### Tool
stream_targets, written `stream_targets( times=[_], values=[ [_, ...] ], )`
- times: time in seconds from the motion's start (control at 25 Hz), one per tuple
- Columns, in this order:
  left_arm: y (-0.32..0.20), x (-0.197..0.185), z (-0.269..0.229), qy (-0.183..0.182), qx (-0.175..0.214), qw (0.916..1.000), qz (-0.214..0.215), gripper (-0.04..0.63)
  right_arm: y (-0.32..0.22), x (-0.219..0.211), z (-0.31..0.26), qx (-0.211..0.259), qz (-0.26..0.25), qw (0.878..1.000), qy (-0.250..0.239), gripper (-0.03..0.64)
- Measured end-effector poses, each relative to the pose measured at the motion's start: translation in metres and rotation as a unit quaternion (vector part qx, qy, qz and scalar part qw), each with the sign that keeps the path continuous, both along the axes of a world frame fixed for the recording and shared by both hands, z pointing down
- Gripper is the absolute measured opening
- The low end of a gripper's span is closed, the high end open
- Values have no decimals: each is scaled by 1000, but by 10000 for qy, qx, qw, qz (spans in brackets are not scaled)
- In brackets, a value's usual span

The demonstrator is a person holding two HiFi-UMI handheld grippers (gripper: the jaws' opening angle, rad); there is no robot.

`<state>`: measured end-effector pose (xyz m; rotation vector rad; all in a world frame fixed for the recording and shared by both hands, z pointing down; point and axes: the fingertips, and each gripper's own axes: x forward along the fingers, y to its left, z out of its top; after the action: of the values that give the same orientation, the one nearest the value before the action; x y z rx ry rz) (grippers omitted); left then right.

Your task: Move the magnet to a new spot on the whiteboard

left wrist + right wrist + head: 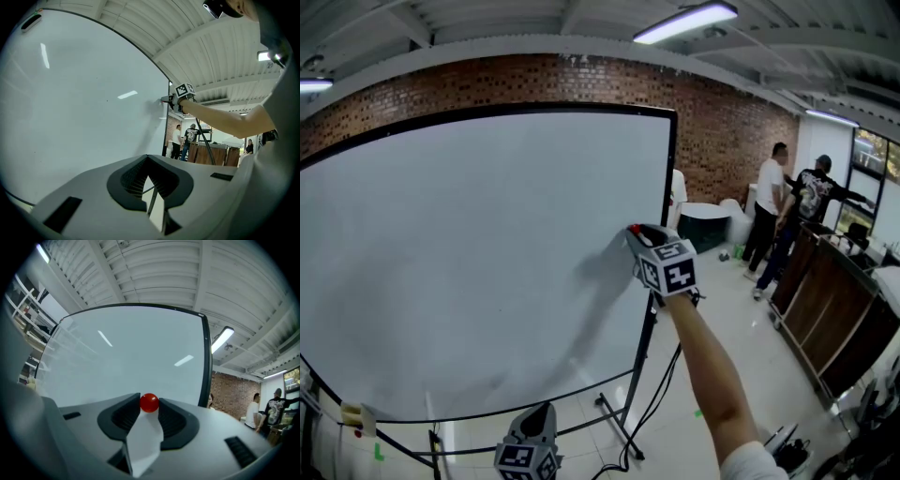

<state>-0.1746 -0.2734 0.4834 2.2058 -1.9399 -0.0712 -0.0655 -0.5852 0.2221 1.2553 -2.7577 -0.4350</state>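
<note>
My right claw pinches the magnet by the whiteboard to move it; my left claw hangs shut.

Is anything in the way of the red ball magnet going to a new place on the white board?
No, nothing that shows is in the way. The right gripper holds the red magnet between its jaws, right up at the whiteboard. The board all around it is plain and bare.
</note>
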Motion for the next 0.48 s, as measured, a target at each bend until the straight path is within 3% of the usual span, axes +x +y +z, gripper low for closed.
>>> stream_targets(
  times=[0.48],
  values=[
    [-2,-1,1,-2,-38,10000,48,-9,-5,-4,0,-24,41,10000,28,144]
  ],
)
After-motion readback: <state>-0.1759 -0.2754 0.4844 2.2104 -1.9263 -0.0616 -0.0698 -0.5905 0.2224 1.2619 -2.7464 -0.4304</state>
